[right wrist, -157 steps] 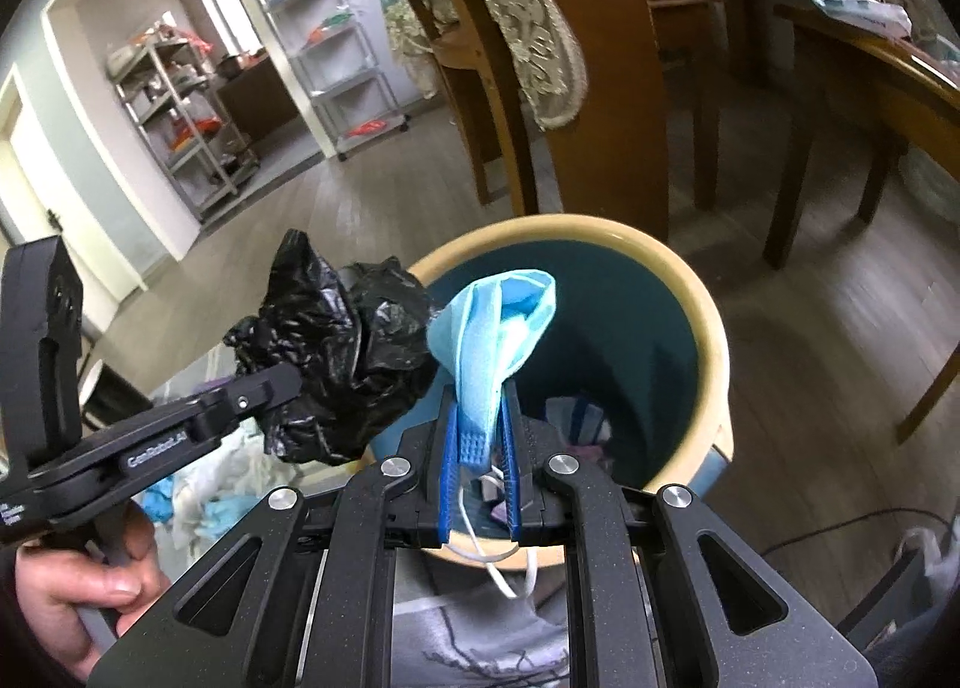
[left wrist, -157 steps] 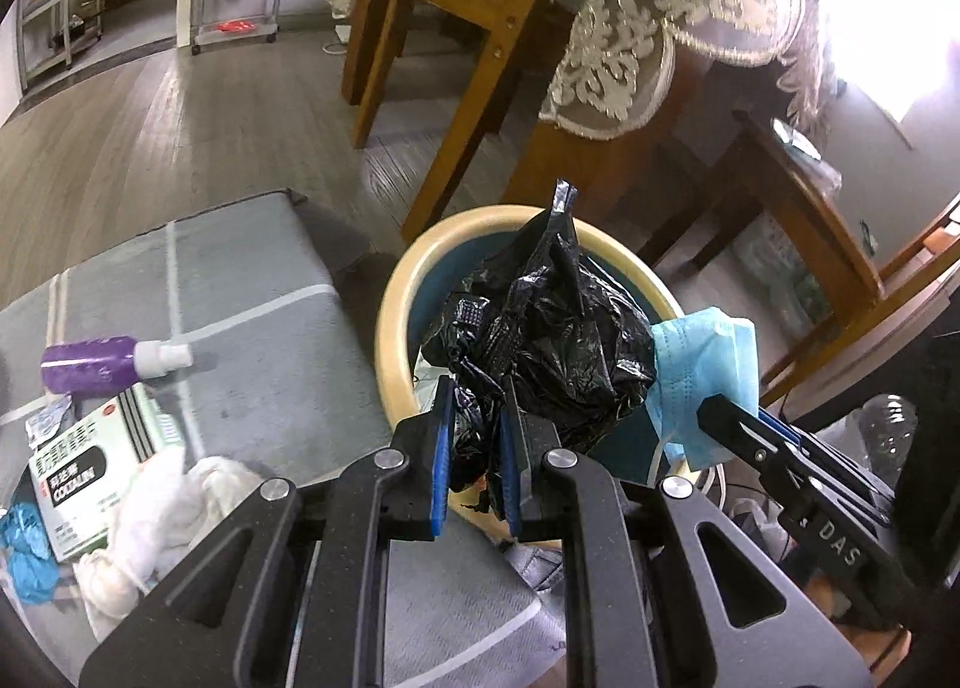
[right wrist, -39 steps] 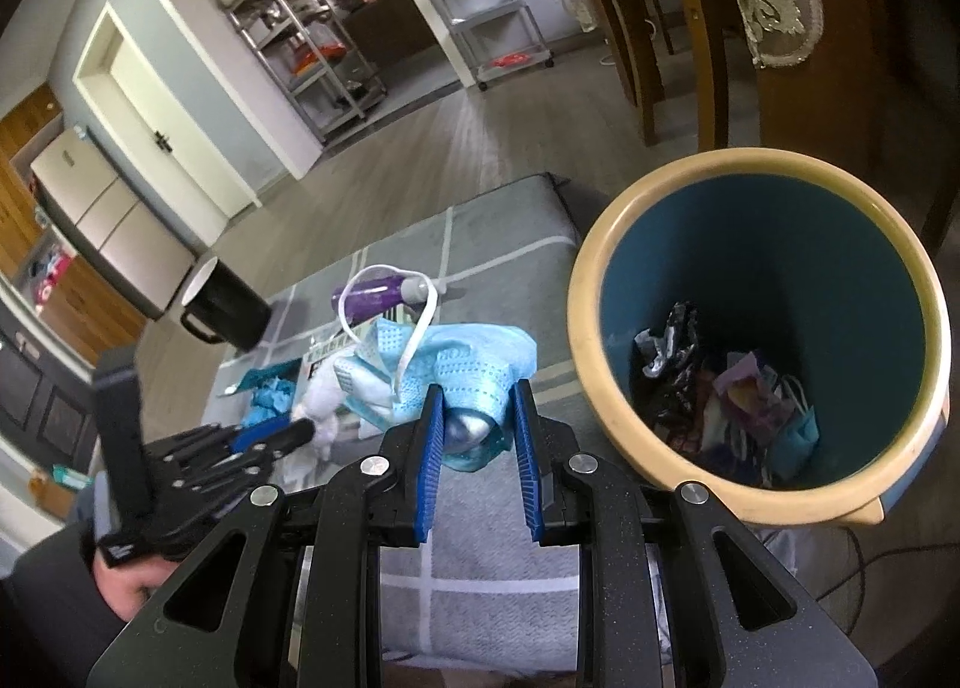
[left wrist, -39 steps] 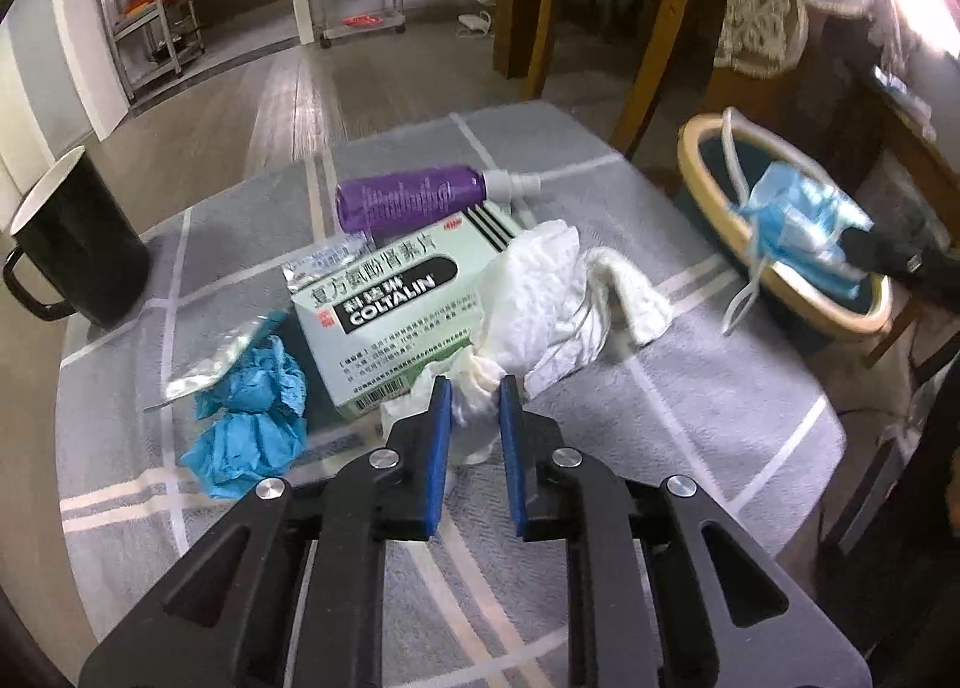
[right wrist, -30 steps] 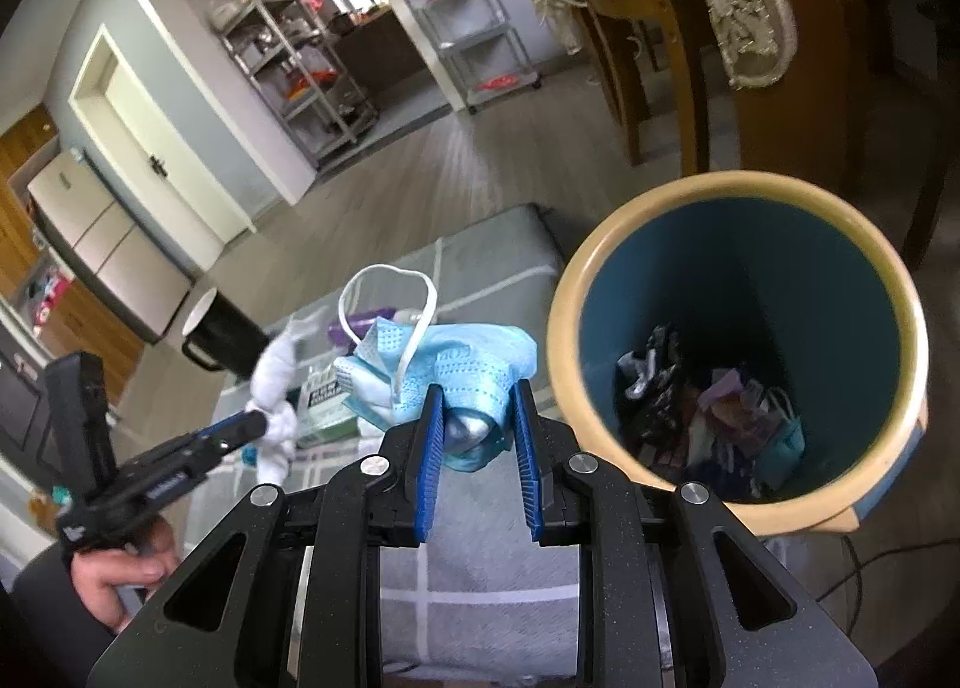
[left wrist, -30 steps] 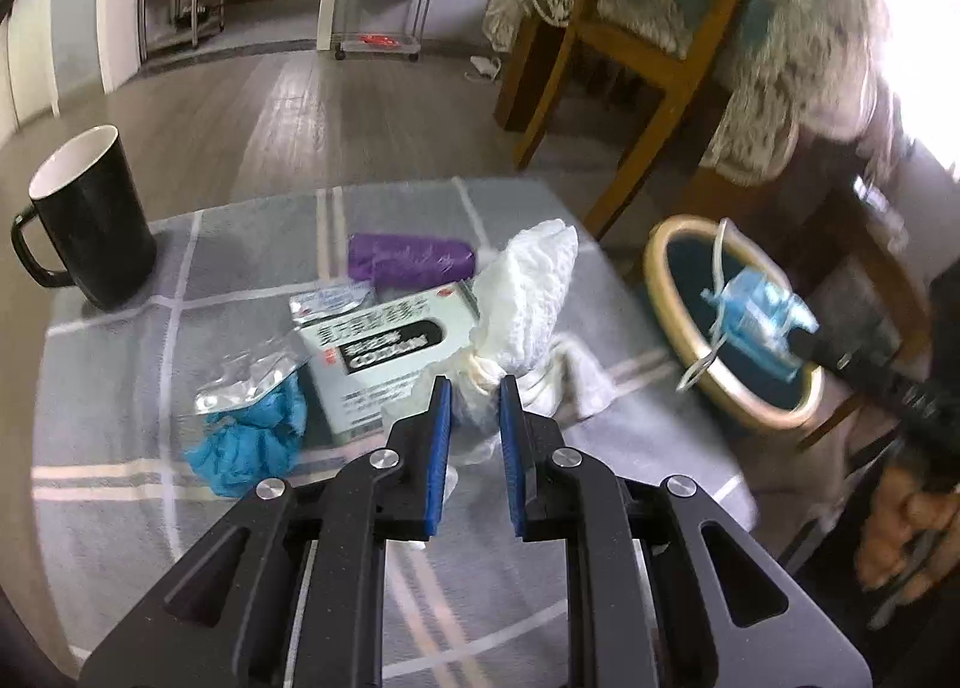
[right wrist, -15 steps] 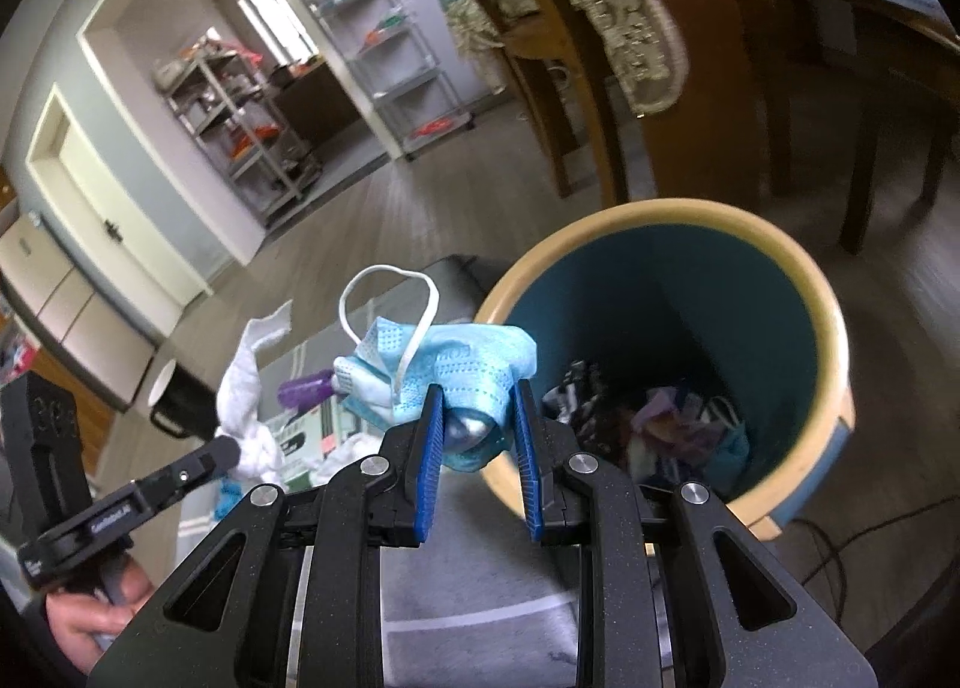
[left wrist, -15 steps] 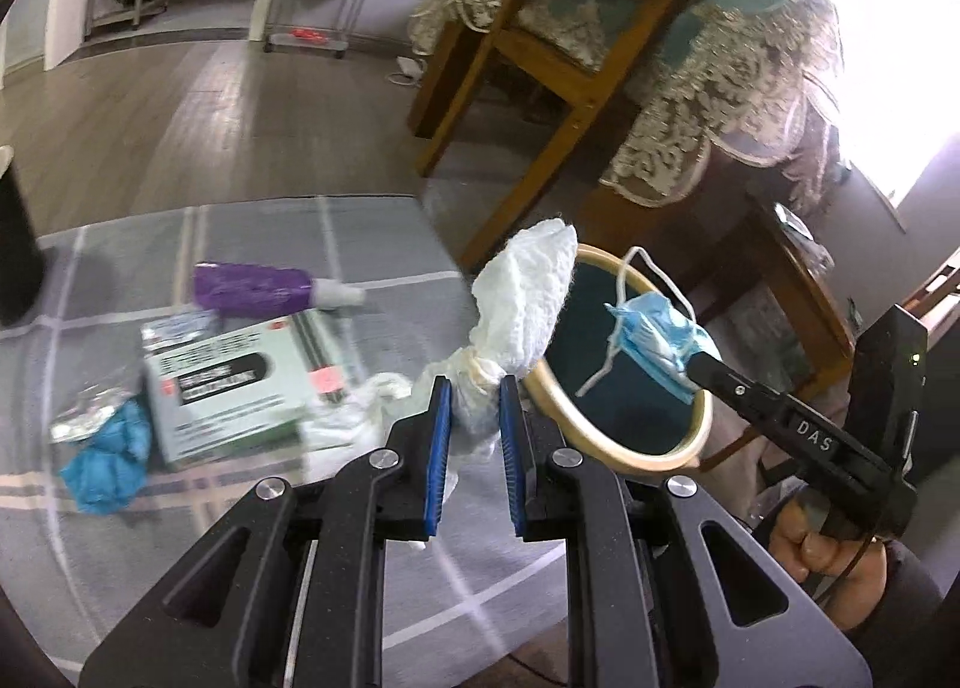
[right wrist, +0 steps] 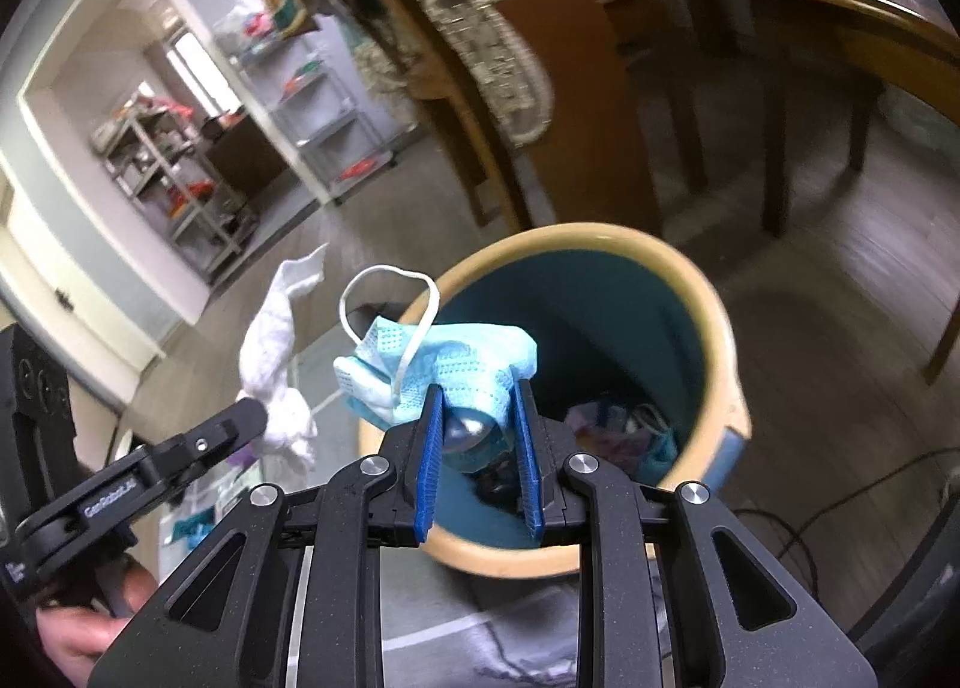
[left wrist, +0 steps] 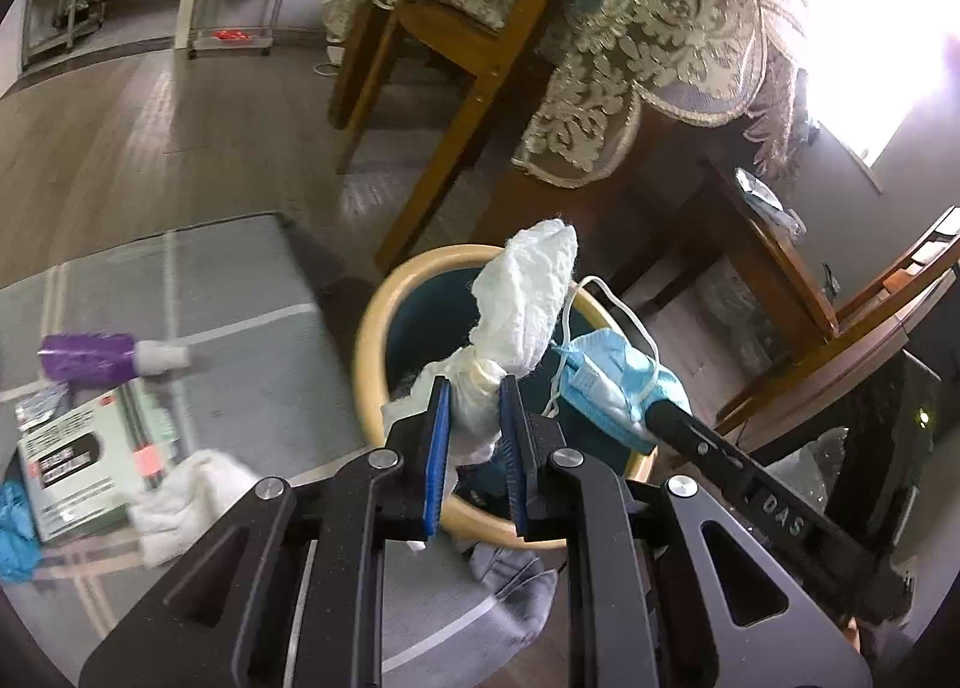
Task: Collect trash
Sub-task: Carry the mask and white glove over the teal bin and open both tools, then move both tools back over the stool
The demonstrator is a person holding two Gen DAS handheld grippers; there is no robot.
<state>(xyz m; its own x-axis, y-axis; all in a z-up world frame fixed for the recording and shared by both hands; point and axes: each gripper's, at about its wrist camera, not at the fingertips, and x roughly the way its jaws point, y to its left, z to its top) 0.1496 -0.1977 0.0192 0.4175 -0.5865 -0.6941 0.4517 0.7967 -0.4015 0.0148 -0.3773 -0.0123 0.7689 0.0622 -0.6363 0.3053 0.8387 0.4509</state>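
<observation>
My left gripper is shut on a crumpled white tissue and holds it over the near rim of the round bin, tan outside and teal inside. My right gripper is shut on a blue face mask with a white ear loop, just above the near side of the bin. The mask also shows in the left wrist view, beside the tissue. The tissue shows in the right wrist view to the left of the mask. Trash lies at the bottom of the bin.
On the grey cloth-covered table lie a purple bottle, a green medicine box, another white tissue and a blue wad. Wooden chairs and a lace-draped table stand behind the bin.
Both grippers have swung from the table toward the bin. The left lifted the tissue off the table; the right carried the mask over the bin's near rim.
</observation>
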